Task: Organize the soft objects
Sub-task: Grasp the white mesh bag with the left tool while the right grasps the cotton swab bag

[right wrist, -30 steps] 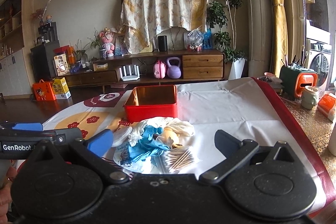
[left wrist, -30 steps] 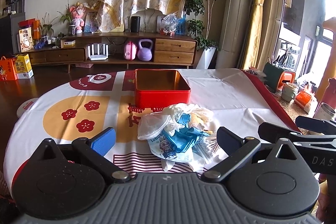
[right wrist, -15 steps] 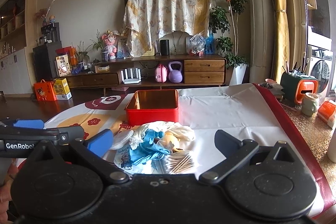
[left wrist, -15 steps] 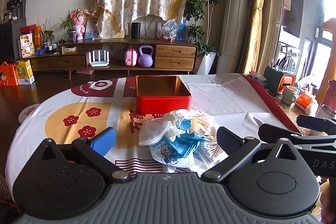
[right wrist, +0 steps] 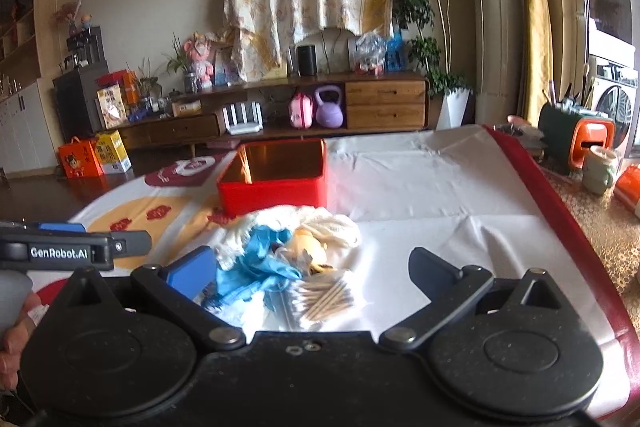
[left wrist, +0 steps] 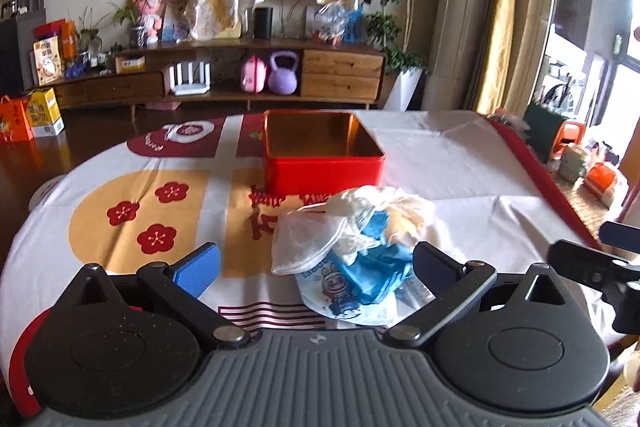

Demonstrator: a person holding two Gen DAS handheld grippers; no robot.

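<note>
My left gripper point(left wrist: 316, 269) and right gripper point(right wrist: 310, 267) both hover with fingers spread wide, holding nothing, at the near edge of a heap of soft things point(left wrist: 352, 239): white mesh cloth, blue gloves, a printed mask. Just beyond the heap, the open red square tin point(left wrist: 322, 155) rests on the patterned tablecloth point(left wrist: 440, 167)

Both grippers closer to the pile

The left gripper point(left wrist: 316, 265) and right gripper point(right wrist: 310, 267) have moved in toward the heap of soft things point(left wrist: 352, 239) on the desk point(left wrist: 440, 167); it now sits between each pair of wide-apart jaws, larger in view.
</note>
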